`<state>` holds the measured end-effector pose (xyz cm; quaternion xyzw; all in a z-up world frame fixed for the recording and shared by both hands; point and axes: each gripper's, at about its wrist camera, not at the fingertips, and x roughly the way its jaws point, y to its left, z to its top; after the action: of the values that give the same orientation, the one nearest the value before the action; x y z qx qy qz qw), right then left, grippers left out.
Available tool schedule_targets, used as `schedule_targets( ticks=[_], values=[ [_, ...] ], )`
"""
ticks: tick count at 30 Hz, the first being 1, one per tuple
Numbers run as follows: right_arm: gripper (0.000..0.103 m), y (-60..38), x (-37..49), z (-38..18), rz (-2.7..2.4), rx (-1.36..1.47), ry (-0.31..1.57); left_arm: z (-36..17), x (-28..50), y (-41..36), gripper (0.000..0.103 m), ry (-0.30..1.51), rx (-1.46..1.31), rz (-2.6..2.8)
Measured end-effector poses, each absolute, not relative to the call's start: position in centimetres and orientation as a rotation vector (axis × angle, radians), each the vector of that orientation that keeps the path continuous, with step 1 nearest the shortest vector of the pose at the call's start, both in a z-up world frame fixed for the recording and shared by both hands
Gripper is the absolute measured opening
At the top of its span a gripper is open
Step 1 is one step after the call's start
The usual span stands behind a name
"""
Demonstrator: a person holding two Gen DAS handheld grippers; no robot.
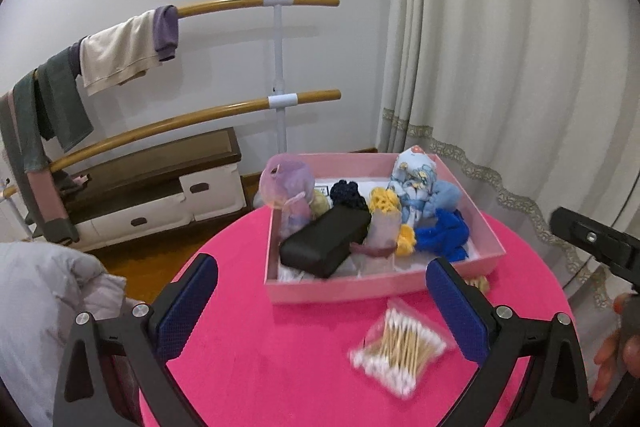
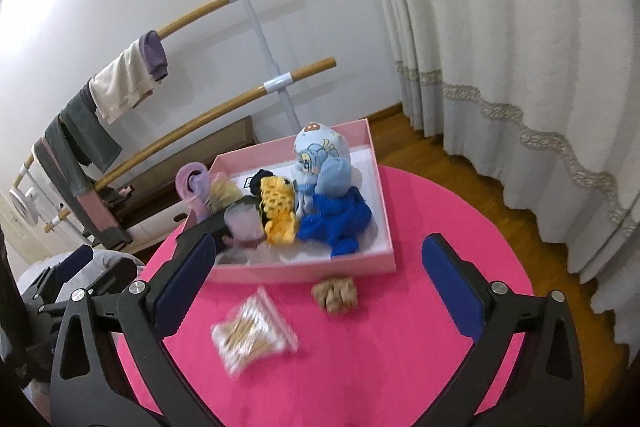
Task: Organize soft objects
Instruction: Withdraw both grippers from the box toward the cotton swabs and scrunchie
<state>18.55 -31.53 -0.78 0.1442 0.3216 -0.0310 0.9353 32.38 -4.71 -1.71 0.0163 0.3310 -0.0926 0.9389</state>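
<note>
Left wrist view: your left gripper (image 1: 322, 301) stands wide open and empty over the table (image 1: 280, 367). Ahead, the box (image 1: 384, 289) holds the soft items; swabs (image 1: 400, 347) lie just beside it. Your right gripper (image 2: 318, 281) also stands open, empty; a scrunchie (image 2: 335, 294) lies between its fingers.

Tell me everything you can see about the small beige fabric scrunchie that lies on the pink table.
The small beige fabric scrunchie is a crumpled, ruffled ring of soft tan cloth. It lies flat on the round pink table, outside the pink cardboard box and close to its front wall; whether they touch is unclear. A clear bag of cotton swabs lies apart from it. Nothing grips it.
</note>
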Motion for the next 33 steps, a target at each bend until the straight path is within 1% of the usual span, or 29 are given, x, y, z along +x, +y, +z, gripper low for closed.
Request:
schedule_targets(
  ticks=[5,18,25,33],
  values=[
    [0.103,-30.4,14.3,-0.1,-0.088,0.264,0.626,-1.2,28.7,-3.9,0.103,0.681,0.036,-0.185],
    [0.103,-27.3,7.0,1.1,-0.151,0.18,0.576,0.9,20.7,-2.1,0.103,0.675,0.023,-0.162],
    [0.103,-25.4,5.5,0.1,-0.158,0.138,0.604,1.4,18.1,-1.0,0.103,0.672,0.012,-0.145],
    [0.103,-24.5,5.3,-0.4,-0.141,0.136,0.617,1.7,17.3,-0.5,0.103,0.676,0.005,-0.146]
  ],
)
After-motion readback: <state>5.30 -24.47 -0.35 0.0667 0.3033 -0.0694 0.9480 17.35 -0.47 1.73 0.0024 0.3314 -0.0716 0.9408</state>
